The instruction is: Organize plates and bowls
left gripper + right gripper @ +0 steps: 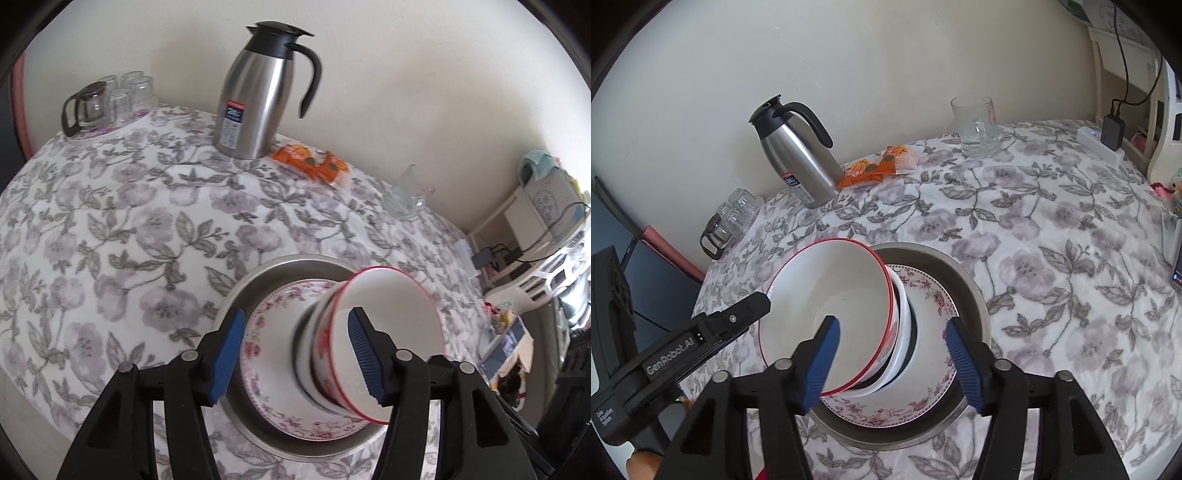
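Note:
A steel plate (291, 267) lies on the flowered tablecloth with a pink-flowered white plate (273, 369) in it. On that stands a stack of bowls topped by a red-rimmed white bowl (399, 332). My left gripper (295, 354) is open, its jaws astride the stack's wall and rim. In the right wrist view the same steel plate (975, 295), flowered plate (934, 384) and red-rimmed bowl (846, 295) show. My right gripper (890, 362) is open over the stack, its left pad inside the bowl. The left gripper's body (683, 354) reaches to the bowl's left rim.
A steel thermos jug (262, 92) stands by the wall, an orange snack packet (314, 162) and a glass mug (406, 195) to its right. A tray with a glass teapot and glasses (107, 103) is at the far left. Shelves and cables (535, 229) crowd the right.

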Tool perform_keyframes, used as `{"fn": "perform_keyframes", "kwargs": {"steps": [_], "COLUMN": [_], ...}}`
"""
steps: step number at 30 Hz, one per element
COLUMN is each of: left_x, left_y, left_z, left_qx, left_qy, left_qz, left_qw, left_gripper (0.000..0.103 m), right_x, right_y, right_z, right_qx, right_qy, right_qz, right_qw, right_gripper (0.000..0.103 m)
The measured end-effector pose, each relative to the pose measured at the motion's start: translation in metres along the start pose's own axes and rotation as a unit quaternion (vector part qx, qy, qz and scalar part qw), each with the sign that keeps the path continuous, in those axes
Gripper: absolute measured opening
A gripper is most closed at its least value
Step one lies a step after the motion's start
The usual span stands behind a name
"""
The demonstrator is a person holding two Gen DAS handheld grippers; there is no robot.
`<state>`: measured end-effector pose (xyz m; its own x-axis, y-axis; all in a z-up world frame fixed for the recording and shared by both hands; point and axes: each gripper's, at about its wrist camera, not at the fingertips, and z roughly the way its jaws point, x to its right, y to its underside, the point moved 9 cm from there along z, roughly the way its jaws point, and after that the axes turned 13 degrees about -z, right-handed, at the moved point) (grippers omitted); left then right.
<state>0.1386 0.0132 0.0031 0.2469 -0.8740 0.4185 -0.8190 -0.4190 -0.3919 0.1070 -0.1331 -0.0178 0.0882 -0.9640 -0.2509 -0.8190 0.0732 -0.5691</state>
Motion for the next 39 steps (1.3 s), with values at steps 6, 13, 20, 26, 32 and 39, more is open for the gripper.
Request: {"fn": "perform_keyframes", "kwargs": {"steps": [6,13,20,26,32,39], "left_x": [-0.01,-0.006,-0.008,-0.018,-0.023,-0.027], "left_y": [-0.003,-0.005,-0.01,-0.017,-0.013,-0.009], "left_z": [0.001,-0.004,-0.011,-0.017,-0.014,-0.021], "left_qx": [0.012,0.023,0.051,0.083,0.08,0.089], "left_qy": [-0.03,-0.021,-0.029,-0.054,-0.081,-0.096], "left_qz": [0.002,0.006,0.005,0.002,0.013,0.015], "left_qw": [0.9995,0.9995,0.9983,0.9951,0.9935,0.9913], "left_gripper": [0.072,0.075,0.088,0.098,0.098,0.098], "right_x": [0.002,0.006,0.005,0.009,0.01,0.006], "right_y": [0.001,0.001,0.002,0.004,0.006,0.015], "right_z": [0.003,0.004,0.004,0.003,0.002,-0.004], "right_qx": [0.001,0.004,0.007,0.01,0.011,0.017], "right_qy": [0.009,0.015,0.022,0.032,0.035,0.037], "right_qz": [-0.008,-0.008,-0.02,-0.019,-0.018,-0.026], "right_qw": [1.0,1.0,1.0,0.999,0.999,0.999], "right_gripper": [0.081,0.092,0.103,0.103,0.103,0.103]}}
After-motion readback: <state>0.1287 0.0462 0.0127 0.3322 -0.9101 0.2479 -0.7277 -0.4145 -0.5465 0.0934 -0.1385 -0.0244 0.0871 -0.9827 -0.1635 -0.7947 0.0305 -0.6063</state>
